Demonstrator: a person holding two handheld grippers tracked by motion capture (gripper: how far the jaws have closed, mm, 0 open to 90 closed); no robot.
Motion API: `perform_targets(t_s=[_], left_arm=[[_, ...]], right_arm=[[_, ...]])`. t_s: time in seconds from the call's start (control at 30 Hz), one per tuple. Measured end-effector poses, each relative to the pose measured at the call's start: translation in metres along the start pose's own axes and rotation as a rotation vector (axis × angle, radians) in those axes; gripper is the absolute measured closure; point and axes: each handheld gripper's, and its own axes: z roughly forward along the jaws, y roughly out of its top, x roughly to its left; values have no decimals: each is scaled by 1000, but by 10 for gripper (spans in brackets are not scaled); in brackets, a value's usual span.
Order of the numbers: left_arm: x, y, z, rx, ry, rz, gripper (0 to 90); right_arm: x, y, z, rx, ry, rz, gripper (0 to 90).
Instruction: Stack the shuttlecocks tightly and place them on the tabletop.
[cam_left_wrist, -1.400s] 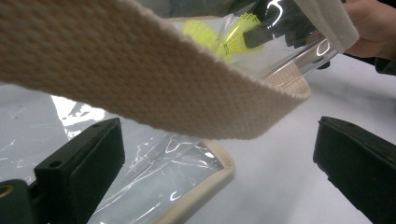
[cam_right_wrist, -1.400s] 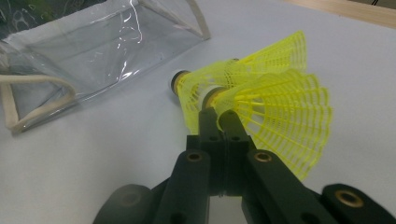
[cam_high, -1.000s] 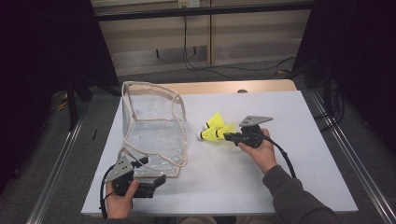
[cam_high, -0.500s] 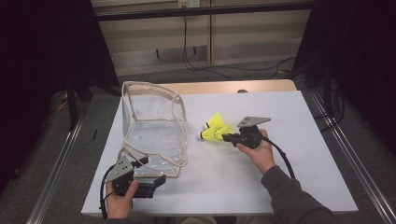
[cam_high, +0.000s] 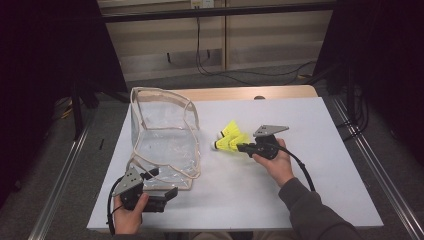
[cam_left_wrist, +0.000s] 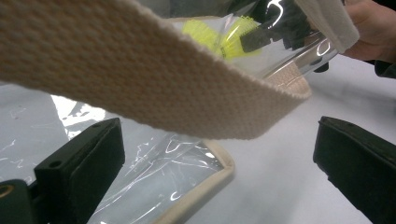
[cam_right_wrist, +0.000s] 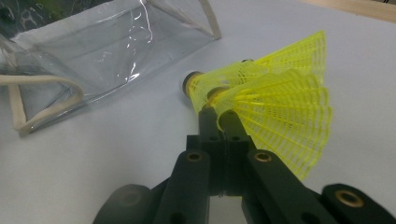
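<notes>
The right gripper (cam_high: 244, 147) pinched a yellow shuttlecock (cam_high: 231, 143) by its skirt, likely for bagging; the left gripper (cam_high: 167, 192), jaws wide, waited near the clear bag (cam_high: 165, 135).

We see a clear plastic bag (cam_high: 165, 142) with cream webbing trim and handles standing open on the left half of the white table, its mouth facing up and its walls slightly crumpled; one cream strap loops down over its near right corner. To its right, near the middle of the table, lie the yellow shuttlecocks (cam_high: 230, 139), their mesh skirts fanned out toward the right and their cork tips pointing left at the bag. We count at least two skirts overlapping, one a little farther than the other. In the right gripper view the shuttlecocks (cam_right_wrist: 275, 112) lie just apart from the bag (cam_right_wrist: 116, 51), not touching it.
</notes>
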Motion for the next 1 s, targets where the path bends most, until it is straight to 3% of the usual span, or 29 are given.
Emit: perform_targets(t_s=[1.0], left_arm=[[0, 0, 0, -1, 1, 2, 20]], right_arm=[[9, 1, 7, 8, 10, -14, 896]])
